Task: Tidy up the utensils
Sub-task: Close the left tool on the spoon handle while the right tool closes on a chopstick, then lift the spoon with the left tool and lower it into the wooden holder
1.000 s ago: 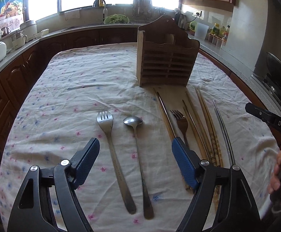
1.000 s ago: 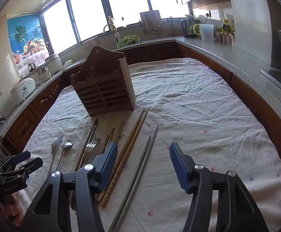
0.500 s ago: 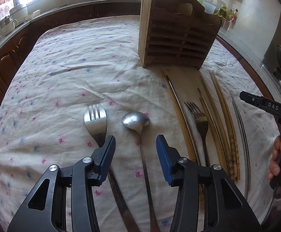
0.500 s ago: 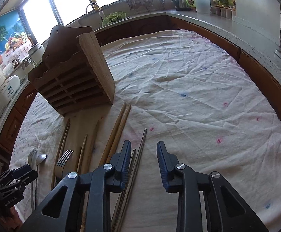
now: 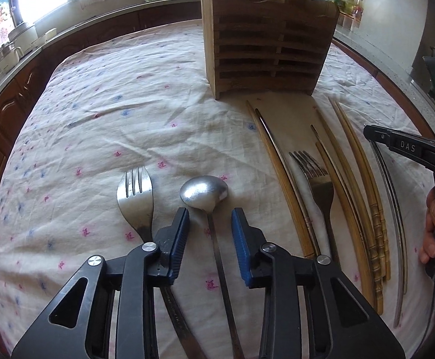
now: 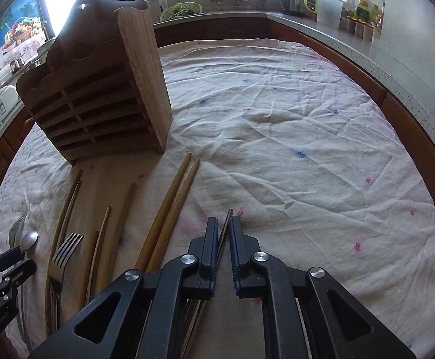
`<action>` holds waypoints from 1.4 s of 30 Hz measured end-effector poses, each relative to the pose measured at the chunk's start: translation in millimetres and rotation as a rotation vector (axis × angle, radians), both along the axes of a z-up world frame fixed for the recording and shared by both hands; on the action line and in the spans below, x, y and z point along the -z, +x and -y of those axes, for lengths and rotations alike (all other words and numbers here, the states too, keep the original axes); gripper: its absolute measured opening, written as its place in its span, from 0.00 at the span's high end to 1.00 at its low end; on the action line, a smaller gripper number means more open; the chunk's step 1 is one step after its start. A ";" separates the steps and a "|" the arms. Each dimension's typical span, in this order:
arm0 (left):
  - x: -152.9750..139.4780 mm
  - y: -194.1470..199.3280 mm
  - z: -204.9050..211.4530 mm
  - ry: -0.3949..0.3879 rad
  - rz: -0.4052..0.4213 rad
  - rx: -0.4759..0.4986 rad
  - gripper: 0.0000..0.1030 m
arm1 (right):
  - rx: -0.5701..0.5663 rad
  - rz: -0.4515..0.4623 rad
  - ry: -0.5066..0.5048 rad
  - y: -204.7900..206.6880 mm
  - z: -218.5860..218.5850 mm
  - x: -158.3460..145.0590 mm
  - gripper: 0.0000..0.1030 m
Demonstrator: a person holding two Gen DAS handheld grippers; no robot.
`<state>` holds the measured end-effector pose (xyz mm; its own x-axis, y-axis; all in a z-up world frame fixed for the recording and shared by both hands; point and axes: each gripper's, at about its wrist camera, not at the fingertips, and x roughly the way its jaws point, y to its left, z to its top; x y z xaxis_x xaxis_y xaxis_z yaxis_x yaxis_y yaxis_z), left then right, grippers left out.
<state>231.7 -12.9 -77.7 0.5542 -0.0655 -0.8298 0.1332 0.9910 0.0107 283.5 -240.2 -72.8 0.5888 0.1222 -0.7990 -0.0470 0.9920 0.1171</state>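
Since a moment ago, right gripper (image 6: 224,232) fingers are being narrowed onto metal chopsticks (image 6: 225,230); left gripper (image 5: 210,227) fingers, half-open, are being lowered astride spoon (image 5: 204,193).

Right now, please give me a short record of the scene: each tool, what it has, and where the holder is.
left tool: open, straddling the spoon handle, not gripping
right tool: nearly shut around the metal chopsticks
holder: upright on the cloth, beyond the utensils
fork: flat, left of the spoon
second fork: among the wooden chopsticks
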 end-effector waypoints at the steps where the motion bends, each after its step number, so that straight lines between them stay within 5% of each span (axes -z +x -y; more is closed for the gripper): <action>1: -0.2 1.0 -0.2 0.000 0.001 -0.002 0.88 | 0.000 0.001 0.000 -0.1 1.0 0.5 0.93; 4: -1.3 2.6 -3.9 -0.024 -0.004 -0.007 0.95 | -0.003 -0.006 0.031 -1.7 6.1 1.1 0.95; 19: -60.6 -37.7 -23.7 -0.168 0.127 -0.005 0.96 | -0.046 0.150 0.199 -53.8 21.3 -73.1 0.96; 30: -101.3 -78.5 -24.1 -0.221 0.240 0.028 0.96 | -0.069 0.315 0.217 -112.1 26.3 -136.2 0.96; 42: -122.3 -88.3 -25.3 -0.238 0.303 0.039 0.97 | -0.086 0.385 0.236 -125.2 26.8 -163.4 0.96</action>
<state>143.4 12.4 44.6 0.7651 -0.2624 -0.5880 0.1968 0.9648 -0.1744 158.2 -267.1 90.6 0.8168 0.3362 -0.4688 -0.2126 0.9309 0.2971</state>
